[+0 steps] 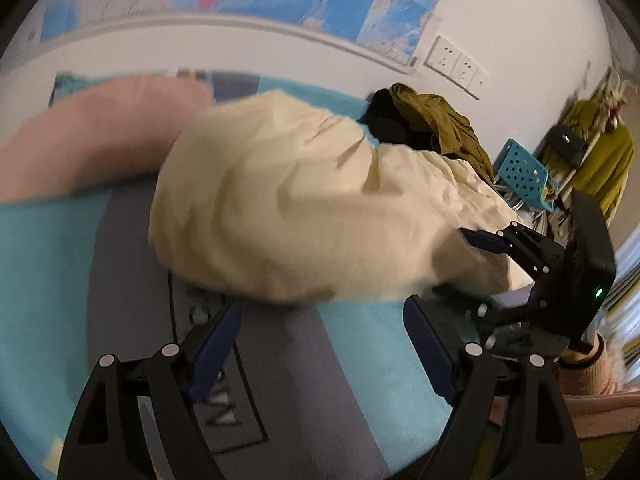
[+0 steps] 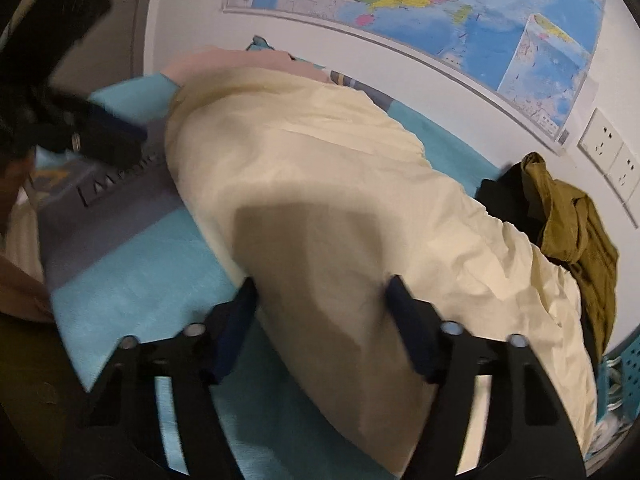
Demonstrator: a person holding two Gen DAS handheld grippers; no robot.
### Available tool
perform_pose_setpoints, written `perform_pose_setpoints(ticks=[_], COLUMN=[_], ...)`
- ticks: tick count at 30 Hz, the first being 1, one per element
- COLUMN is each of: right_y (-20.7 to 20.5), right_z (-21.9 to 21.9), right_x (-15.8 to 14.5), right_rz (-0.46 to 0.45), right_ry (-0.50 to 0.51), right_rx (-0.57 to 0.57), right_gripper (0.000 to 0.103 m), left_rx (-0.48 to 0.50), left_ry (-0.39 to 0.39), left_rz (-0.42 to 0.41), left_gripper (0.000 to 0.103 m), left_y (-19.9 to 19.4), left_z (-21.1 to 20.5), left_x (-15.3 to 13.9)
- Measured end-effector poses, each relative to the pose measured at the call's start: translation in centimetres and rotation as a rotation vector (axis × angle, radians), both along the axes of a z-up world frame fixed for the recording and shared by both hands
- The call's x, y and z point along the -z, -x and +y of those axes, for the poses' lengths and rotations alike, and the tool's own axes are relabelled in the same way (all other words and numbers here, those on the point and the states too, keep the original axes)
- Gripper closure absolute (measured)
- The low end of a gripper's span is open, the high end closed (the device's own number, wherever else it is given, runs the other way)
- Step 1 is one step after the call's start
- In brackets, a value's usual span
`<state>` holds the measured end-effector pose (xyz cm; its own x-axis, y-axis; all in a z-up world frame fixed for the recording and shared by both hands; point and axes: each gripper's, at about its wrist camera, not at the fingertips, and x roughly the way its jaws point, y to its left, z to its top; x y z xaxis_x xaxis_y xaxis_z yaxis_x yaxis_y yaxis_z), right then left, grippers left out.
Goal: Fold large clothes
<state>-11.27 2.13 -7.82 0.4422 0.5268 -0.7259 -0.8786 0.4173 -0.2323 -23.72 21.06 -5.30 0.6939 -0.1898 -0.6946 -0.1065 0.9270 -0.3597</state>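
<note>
From the left wrist view, the left claw (image 1: 322, 324) hangs released, its two blue-padded fingers (image 1: 218, 344) spread wide with nothing between them, over a bed (image 1: 48, 264) covered in a teal and grey sheet. Just past the fingertips lies the cream garment (image 1: 280, 208), a large, rumpled heap resting on the sheet. On its right side the right claw (image 1: 480, 240) comes in from the edge of the picture; one blue finger lies against the cream cloth, but this view does not settle whether it grips.

The right wrist view answers that: the right claw (image 2: 320, 300) is spread open, fingers (image 2: 412, 328) well apart, with the cream garment (image 2: 320, 184) lying between and beyond them, one finger seemingly pressed against the cloth while nothing is pinched. A dark shadow falls on the near part of the fabric. The garment stretches away diagonally across the bed (image 2: 132, 276). At the far left of this view the left claw (image 2: 100, 132) shows, blurred, near the garment's far end.

Further back, a pink pillow (image 1: 92, 140) lies just behind the garment. To the right, an olive-green garment (image 2: 568, 220) sits bunched over a black one (image 2: 508, 196), touching the cream cloth's edge. On the wall behind hang a coloured map (image 2: 440, 8) and white sockets (image 2: 608, 152).
</note>
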Motion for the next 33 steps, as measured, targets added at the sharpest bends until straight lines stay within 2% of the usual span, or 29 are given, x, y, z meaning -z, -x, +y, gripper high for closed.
perform_pose_setpoints(ticks=[2,5,7,10,15,17,18,20,22,24,26,28,30,32,33], right_y=[-0.4,-1.2,-1.8,-2.1,-2.0,-2.2,-2.2,-2.4,-2.7,-2.9,-3.2,-3.4,-3.6,-4.1,-4.6], right_z=[-0.3,-0.9,-1.4,-1.8,-2.2,-3.1,-4.2,-6.9,-10.0,-13.9,-17.7,-20.9,-23.0,-23.9,-24.0], right_x=[-0.6,-1.5,-2.2,-2.8,-2.6,-2.7,-3.0,-3.6,-3.8,-3.5,-2.6,-1.3,-0.3,0.7,1.2], right_rz=[0.032,0.097,0.141,0.192,0.254,0.303,0.343,0.429,0.532,0.651,0.738,0.803,0.828,0.850,0.852], right_ry=[-0.026,-0.078,-0.118,-0.161,-0.183,-0.210,-0.251,-0.330,-0.408,-0.488,-0.548,-0.610,-0.650,-0.701,-0.722], right_rx=[0.002,0.012,0.023,0.040,0.060,0.090,0.106,0.134,0.165,0.233,0.352,0.467,0.584,0.655,0.689], right_gripper=[0.052,0.059,0.061,0.061,0.058,0.055,0.054,0.041,0.034,0.032,0.030,0.030,0.028,0.025,0.029], left_rx=[0.011,0.022,0.030,0.006,-0.042,-0.060,-0.060,-0.058,-0.049,-0.046,-0.052,-0.058,-0.069,-0.077,-0.079], left_ry=[0.047,0.089,0.152,0.272,0.528,0.567,0.568,0.576,0.568,0.574,0.559,0.530,0.490,0.441,0.425], left_rz=[0.022,0.026,0.024,0.012,-0.087,-0.089,-0.086,-0.075,-0.065,-0.047,-0.023,-0.003,0.025,0.040,0.044], left_gripper=[0.023,0.023,0.023,0.023,0.021,0.021,0.021,0.021,0.021,0.021,0.021,0.023,0.033,0.039,0.042], left_y=[0.1,-0.4,-1.4,-2.9,-4.5,-5.1,-5.4,-6.3,-7.1,-8.1,-8.8,-9.6,-10.3,-10.7,-10.8], left_z=[0.0,-0.2,0.0,0.9,3.5,4.0,4.0,3.9,3.7,3.6,3.6,3.4,3.3,2.9,2.9], left_x=[0.9,1.7,2.1,2.6,3.2,3.5,3.5,3.6,3.5,3.6,3.4,3.5,3.7,3.7,3.7])
